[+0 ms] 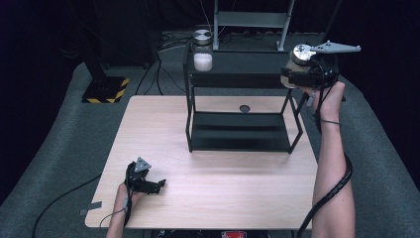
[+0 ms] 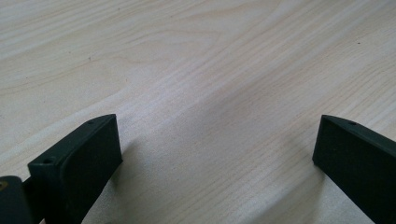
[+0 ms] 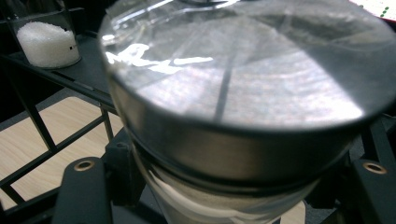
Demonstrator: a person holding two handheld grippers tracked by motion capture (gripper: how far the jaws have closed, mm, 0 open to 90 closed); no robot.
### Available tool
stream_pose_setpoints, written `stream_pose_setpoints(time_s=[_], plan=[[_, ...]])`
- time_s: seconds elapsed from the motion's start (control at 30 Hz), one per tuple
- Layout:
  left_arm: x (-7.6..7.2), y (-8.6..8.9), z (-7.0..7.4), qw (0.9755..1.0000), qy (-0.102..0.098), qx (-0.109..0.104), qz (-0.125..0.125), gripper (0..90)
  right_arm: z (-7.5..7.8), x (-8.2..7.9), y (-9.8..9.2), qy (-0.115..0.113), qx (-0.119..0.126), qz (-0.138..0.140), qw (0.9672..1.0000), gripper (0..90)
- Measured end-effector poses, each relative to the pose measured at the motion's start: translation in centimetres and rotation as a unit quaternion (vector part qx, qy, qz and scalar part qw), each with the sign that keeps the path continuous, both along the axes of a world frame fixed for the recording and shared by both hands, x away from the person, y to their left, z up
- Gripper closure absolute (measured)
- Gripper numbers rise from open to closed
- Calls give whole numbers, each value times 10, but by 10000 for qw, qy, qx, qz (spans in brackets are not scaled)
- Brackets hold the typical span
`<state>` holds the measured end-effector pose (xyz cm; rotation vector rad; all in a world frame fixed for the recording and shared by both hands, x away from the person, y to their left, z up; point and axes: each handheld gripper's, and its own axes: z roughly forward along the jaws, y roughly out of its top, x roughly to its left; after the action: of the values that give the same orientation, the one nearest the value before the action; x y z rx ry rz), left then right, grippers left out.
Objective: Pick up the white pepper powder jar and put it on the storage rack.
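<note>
Jaws of the right gripper were clamped on a jar, as tightly closed as they go around it: in the right gripper view the two black jaws rose on either side of the glass just under its metal lid, pressing the body. Seen from the high view, that gripper was held up at the right end of the black shelf rack, at about the height of its top shelf, with the jar upright and its long axis vertical. Whether the jar's base already rested on the shelf could not be told.

Jaws of the left gripper stood wide apart with nothing between them, low over the bare surface near its front left edge, well away from the rack. The right hand was therefore the one on the work.

The coming move, as I judged it, turned on the top shelf lying level with and just beside the held jar, to its left in the high view; a short, level carry would put it there.

Counted: two jars, the held one and a second jar with white granules at the left end of the top shelf; one rack; two grippers.
</note>
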<state>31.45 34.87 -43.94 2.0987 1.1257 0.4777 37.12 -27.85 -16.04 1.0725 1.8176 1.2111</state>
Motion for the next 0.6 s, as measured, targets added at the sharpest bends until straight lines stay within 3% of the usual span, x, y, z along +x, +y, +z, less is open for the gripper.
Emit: stream_pose_setpoints(time_s=[0.6], plan=[[0, 0, 0, 10000, -3, 4, -1, 3, 10, 12, -2, 27, 60, -82, 9999, 302]])
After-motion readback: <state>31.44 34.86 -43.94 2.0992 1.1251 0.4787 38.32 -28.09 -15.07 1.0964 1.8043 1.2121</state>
